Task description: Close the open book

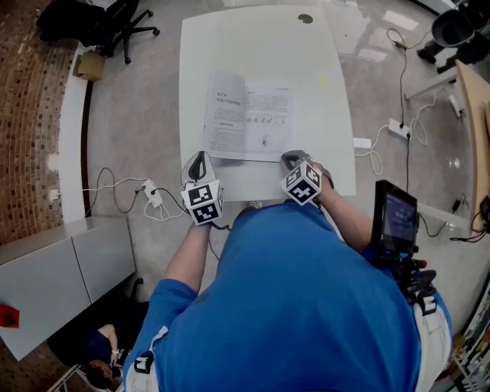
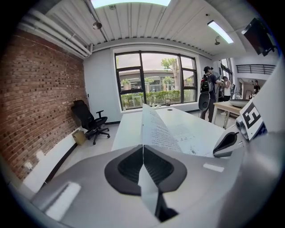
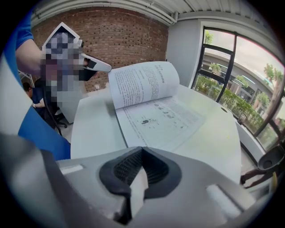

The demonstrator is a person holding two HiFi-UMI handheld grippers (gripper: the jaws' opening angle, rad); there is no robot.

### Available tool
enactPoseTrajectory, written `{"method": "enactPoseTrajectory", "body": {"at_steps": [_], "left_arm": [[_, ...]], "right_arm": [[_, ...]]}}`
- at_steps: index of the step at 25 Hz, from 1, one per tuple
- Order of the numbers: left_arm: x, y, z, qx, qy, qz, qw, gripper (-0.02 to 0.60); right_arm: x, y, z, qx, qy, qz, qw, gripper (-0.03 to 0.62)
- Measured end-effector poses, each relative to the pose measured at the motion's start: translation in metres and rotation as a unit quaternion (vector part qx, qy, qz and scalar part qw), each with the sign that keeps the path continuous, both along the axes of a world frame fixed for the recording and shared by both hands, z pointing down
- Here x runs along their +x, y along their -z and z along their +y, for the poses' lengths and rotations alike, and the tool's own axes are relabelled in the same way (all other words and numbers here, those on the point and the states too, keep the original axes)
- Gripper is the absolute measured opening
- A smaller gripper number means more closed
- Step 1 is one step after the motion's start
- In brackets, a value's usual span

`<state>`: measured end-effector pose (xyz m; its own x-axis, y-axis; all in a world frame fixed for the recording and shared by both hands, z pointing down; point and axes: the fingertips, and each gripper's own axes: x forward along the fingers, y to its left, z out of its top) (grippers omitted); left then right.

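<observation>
No word or number is coming through clearly enough to read. The open book [image 1: 249, 117] is showing lines of dark print and small diagrams on its pages (headings included), but all of it is appearing too small and soft to make out. The cubes on the left gripper [image 1: 200, 158] and the right gripper [image 1: 292, 158] are carrying only black-and-white square markers, no letters.

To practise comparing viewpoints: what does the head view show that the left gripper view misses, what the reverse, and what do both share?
Head view only: a power strip on the floor and the person's blue shirt. Left gripper view only: the window, people standing in the background, and the left gripper shut on a lifted page. Both: the open book, white table, black office chair.
</observation>
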<state>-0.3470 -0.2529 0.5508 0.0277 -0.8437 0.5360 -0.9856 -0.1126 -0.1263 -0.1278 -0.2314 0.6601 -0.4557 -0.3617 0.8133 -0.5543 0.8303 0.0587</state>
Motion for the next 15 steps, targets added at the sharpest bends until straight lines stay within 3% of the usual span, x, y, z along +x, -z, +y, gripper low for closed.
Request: {"method": "enactPoseTrajectory", "body": {"at_steps": [15], "left_arm": [[-0.048,-0.028,0.023,-0.033,0.037,-0.004,0.9988,0.017]], "right_arm": [[-0.010,0.004,0.014,0.007,0.019,0.019,1.000,0.003]]}}
